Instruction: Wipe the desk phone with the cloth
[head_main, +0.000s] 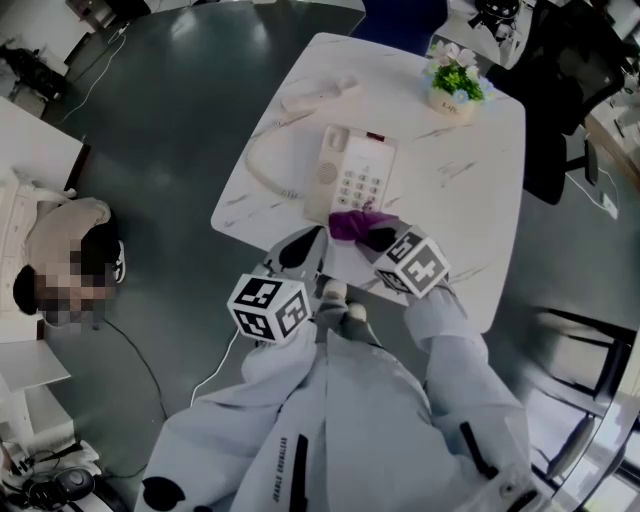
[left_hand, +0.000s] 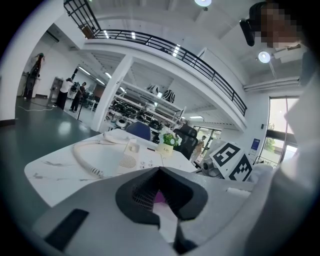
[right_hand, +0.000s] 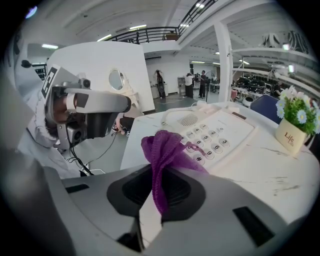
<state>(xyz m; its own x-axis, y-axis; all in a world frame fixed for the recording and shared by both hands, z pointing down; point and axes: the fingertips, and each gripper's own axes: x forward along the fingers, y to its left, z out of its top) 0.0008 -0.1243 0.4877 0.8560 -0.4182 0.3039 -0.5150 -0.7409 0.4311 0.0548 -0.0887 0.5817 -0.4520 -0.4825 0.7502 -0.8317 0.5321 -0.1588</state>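
Note:
The white desk phone (head_main: 352, 172) lies on the white marble table (head_main: 480, 180), its handset (head_main: 318, 96) off the cradle at the far left with the coiled cord (head_main: 262, 165) looping between. My right gripper (head_main: 376, 238) is shut on a purple cloth (head_main: 352, 222), which rests at the phone's near edge. In the right gripper view the cloth (right_hand: 162, 150) bunches up from the jaws (right_hand: 160, 185) just before the keypad (right_hand: 212, 142). My left gripper (head_main: 300, 246) hovers at the table's near-left edge, shut and holding nothing; its view (left_hand: 160, 197) shows the phone (left_hand: 135, 159) ahead.
A small pot of flowers (head_main: 455, 80) stands at the table's far right corner. A dark chair (head_main: 560, 90) sits beyond the table. A person (head_main: 70, 250) sits at another desk to the left. Cables run across the grey floor (head_main: 180, 120).

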